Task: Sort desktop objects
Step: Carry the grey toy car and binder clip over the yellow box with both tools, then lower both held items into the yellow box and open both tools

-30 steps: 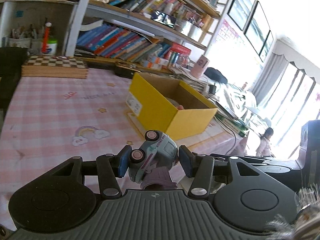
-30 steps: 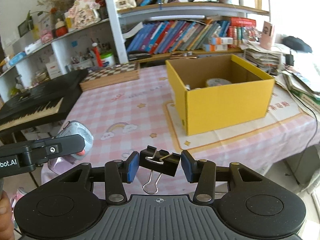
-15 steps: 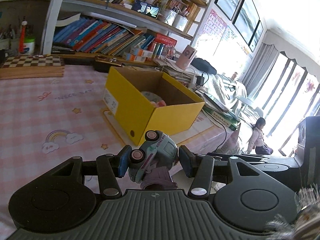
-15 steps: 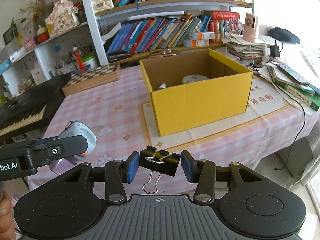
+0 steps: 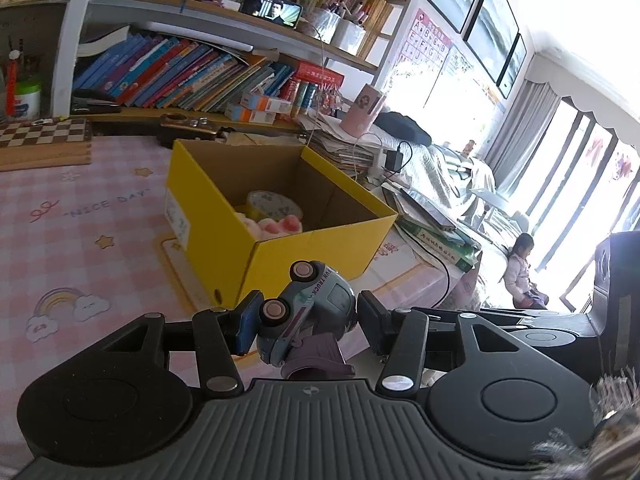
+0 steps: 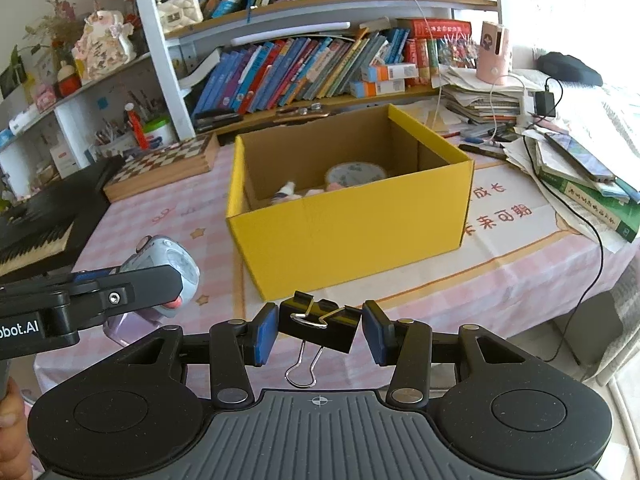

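Note:
My left gripper (image 5: 306, 324) is shut on a pale blue toy truck (image 5: 308, 312), held on its side with its wheels up, just short of the near corner of the open yellow cardboard box (image 5: 320, 248). A black binder clip (image 6: 320, 326) sits pinched in my right gripper (image 6: 320, 332), its wire handles hanging down, in front of the same yellow box (image 6: 352, 224). The left gripper with the toy truck (image 6: 164, 268) also shows at the left of the right wrist view. Inside the box lie a tape roll (image 5: 274, 204) and pink and white items (image 5: 276, 226).
The box stands on a pink checked tablecloth (image 5: 60, 240). A chessboard (image 6: 164, 164) and a keyboard (image 6: 36, 224) lie to the left. Stacked books and papers with a cable (image 6: 580, 184) crowd the table's right end. Bookshelves (image 6: 304, 68) rise behind.
Both grippers have travelled toward the yellow box, which now looks larger and nearer in both views. Each still holds its object the same way.

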### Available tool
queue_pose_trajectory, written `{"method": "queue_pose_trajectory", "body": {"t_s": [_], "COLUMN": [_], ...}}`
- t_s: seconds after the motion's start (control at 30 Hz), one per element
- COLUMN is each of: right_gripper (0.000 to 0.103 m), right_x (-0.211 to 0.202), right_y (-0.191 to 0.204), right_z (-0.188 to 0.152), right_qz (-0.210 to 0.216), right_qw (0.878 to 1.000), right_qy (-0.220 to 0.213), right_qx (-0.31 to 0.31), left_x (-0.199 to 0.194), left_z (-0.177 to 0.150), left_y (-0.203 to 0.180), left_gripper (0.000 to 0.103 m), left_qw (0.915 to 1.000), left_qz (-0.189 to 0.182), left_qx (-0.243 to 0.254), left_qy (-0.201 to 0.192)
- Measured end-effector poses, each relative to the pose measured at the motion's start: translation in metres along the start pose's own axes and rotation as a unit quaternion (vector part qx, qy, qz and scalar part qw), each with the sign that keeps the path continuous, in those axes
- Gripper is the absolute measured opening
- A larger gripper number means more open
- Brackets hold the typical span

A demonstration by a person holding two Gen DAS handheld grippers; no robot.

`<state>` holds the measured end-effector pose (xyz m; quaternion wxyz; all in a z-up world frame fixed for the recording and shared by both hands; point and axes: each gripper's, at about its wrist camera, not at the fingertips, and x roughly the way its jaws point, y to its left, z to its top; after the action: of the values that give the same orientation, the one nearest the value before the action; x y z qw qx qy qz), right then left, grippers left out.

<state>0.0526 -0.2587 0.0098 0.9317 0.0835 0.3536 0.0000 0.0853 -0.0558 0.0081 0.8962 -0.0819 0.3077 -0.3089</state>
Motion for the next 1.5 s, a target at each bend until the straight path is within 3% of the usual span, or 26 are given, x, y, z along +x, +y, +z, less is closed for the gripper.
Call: {"method": "queue_pose_trajectory", "body": {"t_s": [0.43, 0.63, 0.9, 1.03, 1.1, 1.2, 1.33, 1.5], "right_gripper": [0.046, 0.046, 0.046, 0.046, 0.046, 0.046, 0.046, 0.046], "right_x": [0.019, 0.034, 0.082, 0.119, 0.141, 0.173, 0.199, 0.218], "right_y": [-0.051, -0.058, -0.059, -0.053, -0.052, -0.044, -0.034, -0.027], "right_z": [0.041, 0.076, 0.12, 0.141, 0.149, 0.161, 0.169, 0.168], "right_qz": [0.028, 0.057, 0.094, 0.096, 0.09, 0.085, 0.085, 0.086], "right_qw": [0.999, 0.996, 0.988, 0.981, 0.979, 0.973, 0.961, 0.948], "right_qy": [-0.026, -0.057, -0.059, -0.04, -0.018, 0.025, 0.066, 0.096], "right_qx": [-0.009, -0.042, -0.11, -0.162, -0.182, -0.211, -0.256, -0.292], "left_x": [0.051, 0.069, 0.106, 0.133, 0.148, 0.17, 0.192, 0.205], "left_z": [0.031, 0.058, 0.094, 0.108, 0.114, 0.121, 0.125, 0.125], "left_y": [-0.036, -0.042, -0.034, -0.026, -0.02, -0.011, 0.005, 0.015], "left_gripper": [0.049, 0.049, 0.049, 0.048, 0.04, 0.036, 0.026, 0.024], "left_qw": [0.9994, 0.9978, 0.9944, 0.9927, 0.9919, 0.9905, 0.9889, 0.9865], "left_qz": [0.021, 0.043, 0.085, 0.105, 0.115, 0.129, 0.144, 0.159], "left_qx": [0.021, 0.028, 0.033, 0.038, 0.043, 0.047, 0.029, 0.017], "left_qy": [-0.015, -0.042, -0.054, -0.044, -0.032, -0.007, 0.021, 0.034]}}
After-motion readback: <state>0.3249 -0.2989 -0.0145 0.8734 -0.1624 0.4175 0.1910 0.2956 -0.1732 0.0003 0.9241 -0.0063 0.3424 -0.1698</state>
